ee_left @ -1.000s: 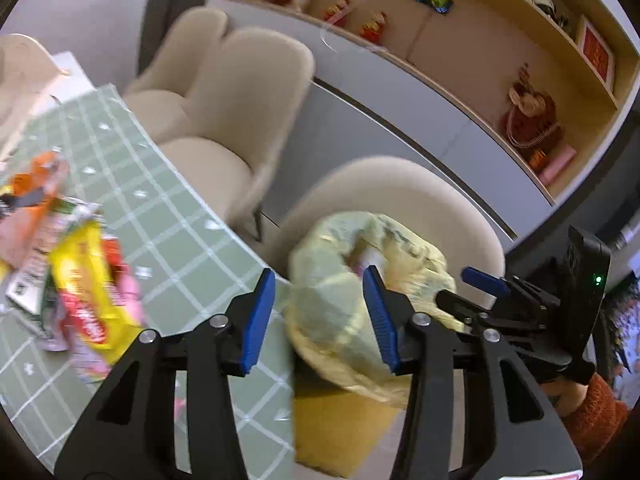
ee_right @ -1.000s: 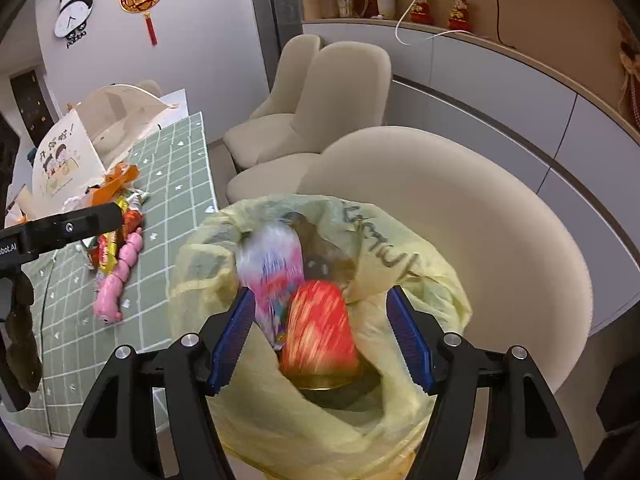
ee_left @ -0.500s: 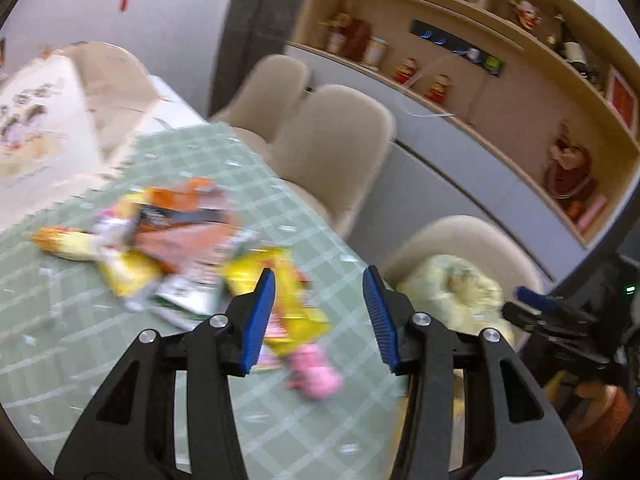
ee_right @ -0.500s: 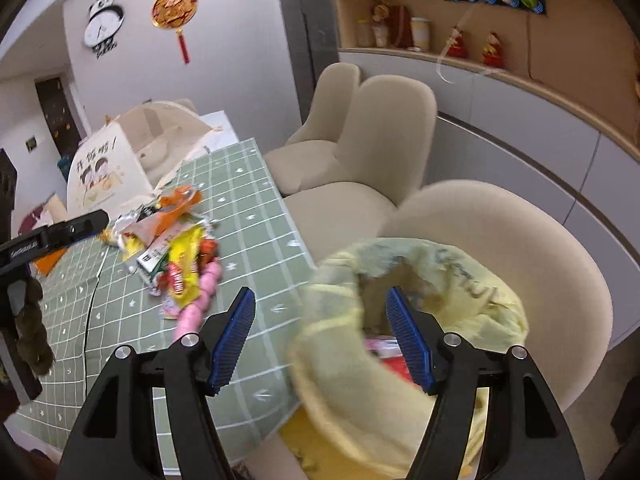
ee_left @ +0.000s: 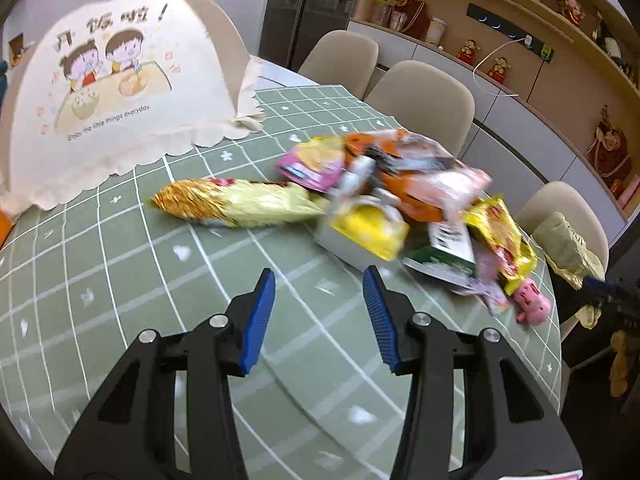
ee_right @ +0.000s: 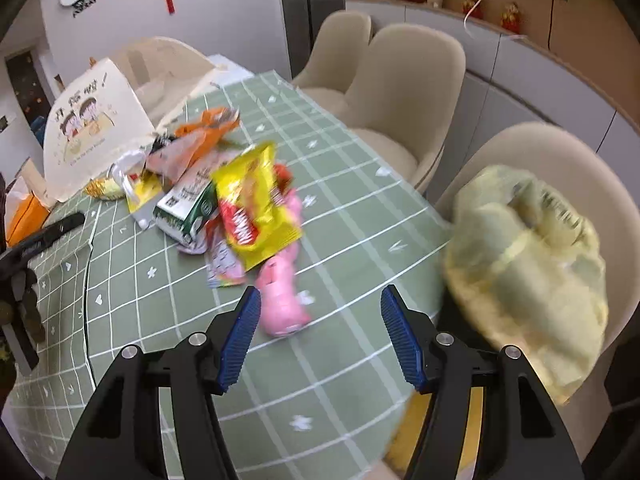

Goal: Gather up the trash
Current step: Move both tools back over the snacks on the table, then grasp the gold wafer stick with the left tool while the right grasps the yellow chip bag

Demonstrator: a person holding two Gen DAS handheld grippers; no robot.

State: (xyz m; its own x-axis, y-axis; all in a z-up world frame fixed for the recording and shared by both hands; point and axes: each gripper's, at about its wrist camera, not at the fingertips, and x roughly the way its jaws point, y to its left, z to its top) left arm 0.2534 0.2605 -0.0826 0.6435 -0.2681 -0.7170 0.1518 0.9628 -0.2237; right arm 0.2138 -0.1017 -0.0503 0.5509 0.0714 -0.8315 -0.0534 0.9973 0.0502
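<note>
A pile of snack wrappers (ee_left: 404, 196) lies on the green checked tablecloth (ee_left: 120, 280). It holds a gold foil packet (ee_left: 236, 204), a yellow chip bag (ee_right: 254, 208), a green carton (ee_right: 186, 212) and a pink pig wrapper (ee_right: 282, 296). My left gripper (ee_left: 318, 308) is open and empty above the cloth, short of the pile. My right gripper (ee_right: 320, 332) is open and empty, with the pink wrapper just beyond its left finger. The yellow trash bag (ee_right: 524, 252) sits at the table's right edge, and shows in the left wrist view (ee_left: 568, 244).
A cream food cover (ee_left: 108, 80) with a cartoon print stands at the back left of the table. Beige chairs (ee_right: 404, 92) line the far side of the table. An orange object (ee_right: 24, 216) lies by the cover. Shelves and cabinets (ee_left: 520, 40) run behind.
Both grippers have swung left from the trash bag to face the table. The left now looks at the wrapper pile. The right has the bag off to its right.
</note>
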